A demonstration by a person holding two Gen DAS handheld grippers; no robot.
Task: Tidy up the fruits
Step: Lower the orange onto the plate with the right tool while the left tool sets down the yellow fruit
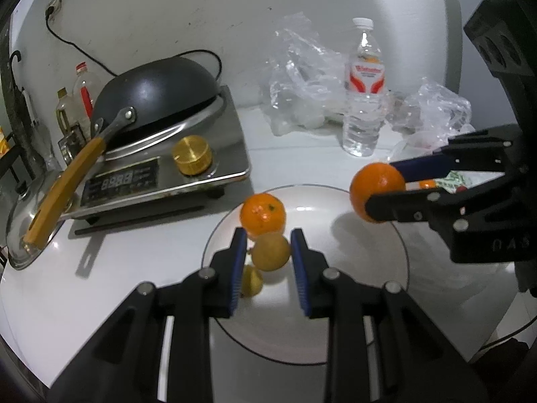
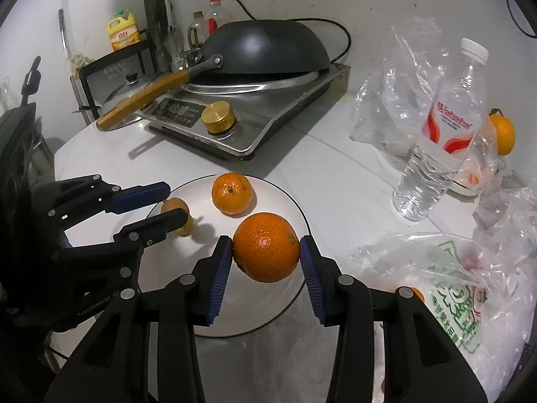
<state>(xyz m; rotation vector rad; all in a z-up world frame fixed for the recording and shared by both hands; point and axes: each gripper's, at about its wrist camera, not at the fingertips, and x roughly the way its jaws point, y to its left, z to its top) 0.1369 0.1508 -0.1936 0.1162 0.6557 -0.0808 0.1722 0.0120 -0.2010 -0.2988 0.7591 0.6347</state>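
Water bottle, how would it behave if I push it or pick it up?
The bottle is tall and narrow, so a push near the cap would probably tip it. It looks mostly full, so likely fairly heavy. Its thin clear wall may dent under a tight squeeze.

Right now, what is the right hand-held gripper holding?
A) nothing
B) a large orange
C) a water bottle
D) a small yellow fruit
B: the right hand-held gripper has its blue pads pressed on both sides of a large orange, above the white plate.
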